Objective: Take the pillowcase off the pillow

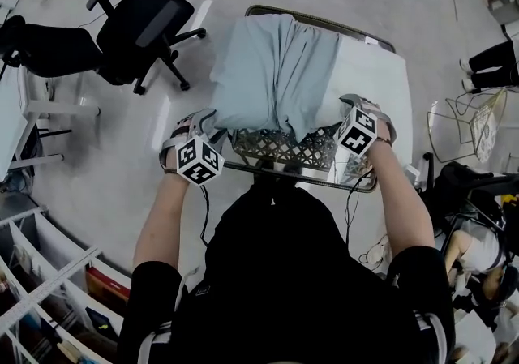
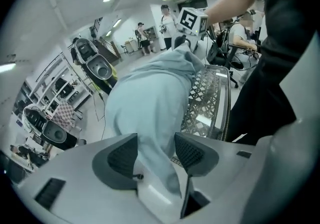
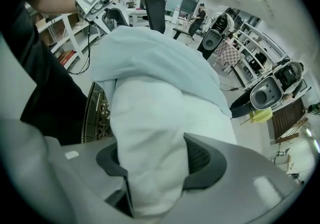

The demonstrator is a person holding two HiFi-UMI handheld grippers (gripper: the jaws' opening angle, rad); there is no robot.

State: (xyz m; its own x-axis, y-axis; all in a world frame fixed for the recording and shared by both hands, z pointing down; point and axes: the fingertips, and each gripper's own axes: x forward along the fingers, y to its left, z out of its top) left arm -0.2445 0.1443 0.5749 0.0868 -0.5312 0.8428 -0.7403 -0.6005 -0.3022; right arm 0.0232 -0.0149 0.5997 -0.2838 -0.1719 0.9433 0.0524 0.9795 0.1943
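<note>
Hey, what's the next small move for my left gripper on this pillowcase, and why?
Probably close the left gripper on the pale blue pillowcase: its jaws stand apart with that fabric hanging loose between them, while the right gripper is clamped on the white pillow, ready to anchor a pull.

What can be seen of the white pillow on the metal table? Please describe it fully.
The pillow is white, soft and plump, seemingly fabric with filling. It lies on the lattice metal table. In the head view, a pale blue pillowcase covers its left part and the right part is bare. The right hand-held gripper pinches the near bare corner, which bulges between the jaws.
</note>
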